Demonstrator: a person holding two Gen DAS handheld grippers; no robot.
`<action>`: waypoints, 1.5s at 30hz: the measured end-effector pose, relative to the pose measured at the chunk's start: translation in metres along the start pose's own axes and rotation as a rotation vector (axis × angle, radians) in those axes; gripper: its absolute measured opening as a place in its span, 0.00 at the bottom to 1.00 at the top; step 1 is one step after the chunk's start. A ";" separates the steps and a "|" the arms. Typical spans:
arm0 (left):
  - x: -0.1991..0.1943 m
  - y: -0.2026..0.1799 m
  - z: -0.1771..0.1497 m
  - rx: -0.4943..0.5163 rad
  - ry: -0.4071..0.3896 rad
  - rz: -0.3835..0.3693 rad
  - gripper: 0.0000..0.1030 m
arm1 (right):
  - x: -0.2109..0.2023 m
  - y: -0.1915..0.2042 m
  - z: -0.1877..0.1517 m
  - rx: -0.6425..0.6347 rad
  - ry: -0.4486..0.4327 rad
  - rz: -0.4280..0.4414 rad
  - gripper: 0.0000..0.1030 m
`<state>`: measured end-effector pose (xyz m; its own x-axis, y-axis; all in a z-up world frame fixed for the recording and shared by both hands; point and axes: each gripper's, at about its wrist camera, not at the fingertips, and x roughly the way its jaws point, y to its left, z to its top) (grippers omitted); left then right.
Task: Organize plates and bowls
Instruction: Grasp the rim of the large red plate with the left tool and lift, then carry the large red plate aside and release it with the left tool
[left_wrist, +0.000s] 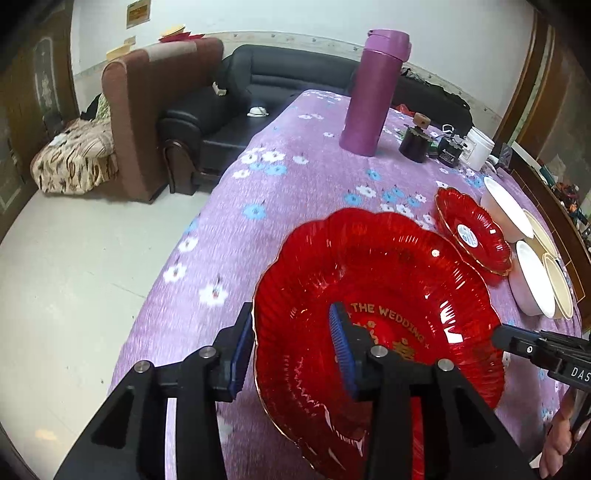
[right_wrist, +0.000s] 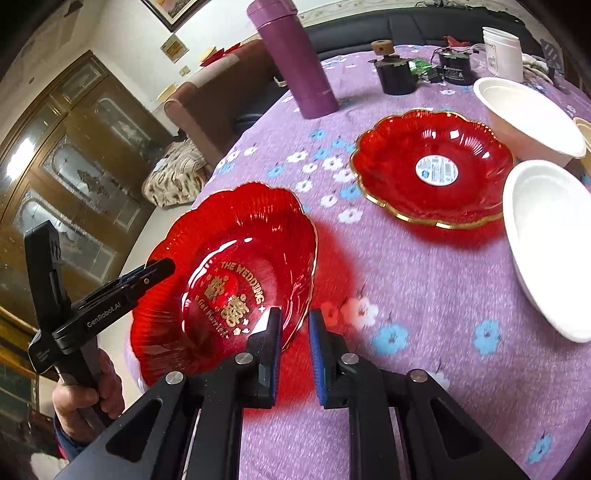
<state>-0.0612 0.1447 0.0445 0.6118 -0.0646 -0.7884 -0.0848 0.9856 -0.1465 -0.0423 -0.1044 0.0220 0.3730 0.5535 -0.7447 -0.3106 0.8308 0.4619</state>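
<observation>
The large red scalloped plastic plate lettered "THE WEDDING" (right_wrist: 236, 273) hangs tilted above the purple flowered tablecloth (right_wrist: 406, 288); the left gripper (left_wrist: 291, 347) straddles its rim, fingers spread; the right gripper (right_wrist: 293, 354) flanks its opposite rim, fingers apart; beyond it rests a smaller red gold-rimmed plate (right_wrist: 432, 166), white bowls (right_wrist: 532, 122) just beside that.

Right gripper (right_wrist: 293, 356): jaws parted around the near rim of the red wedding plate (right_wrist: 229, 280), one pad inside, one outside.
Left gripper (right_wrist: 162, 266): its tip meets the plate's far left rim; whether it pinches cannot be told.
Plate: tilted, lifted above the purple floral tablecloth (right_wrist: 424, 295), gold lettering "THE WEDDING".
Second red plate (right_wrist: 432, 170): flat on the cloth, white sticker at centre.
White bowls (right_wrist: 546, 243): beside it at right.
Purple flask (right_wrist: 295, 59): upright, behind.
</observation>
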 end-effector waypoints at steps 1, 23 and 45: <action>-0.001 0.000 -0.002 -0.001 0.000 0.002 0.38 | 0.000 0.001 -0.002 -0.004 0.003 0.001 0.16; -0.049 -0.036 -0.005 0.066 -0.089 0.029 0.61 | -0.067 -0.057 0.002 0.111 -0.138 0.028 0.16; -0.002 -0.204 0.061 0.299 0.083 -0.172 0.62 | -0.091 -0.115 0.082 0.125 -0.066 -0.036 0.16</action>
<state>0.0032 -0.0468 0.1126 0.5302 -0.2343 -0.8148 0.2553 0.9606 -0.1101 0.0312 -0.2458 0.0762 0.4395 0.5222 -0.7309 -0.1857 0.8489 0.4948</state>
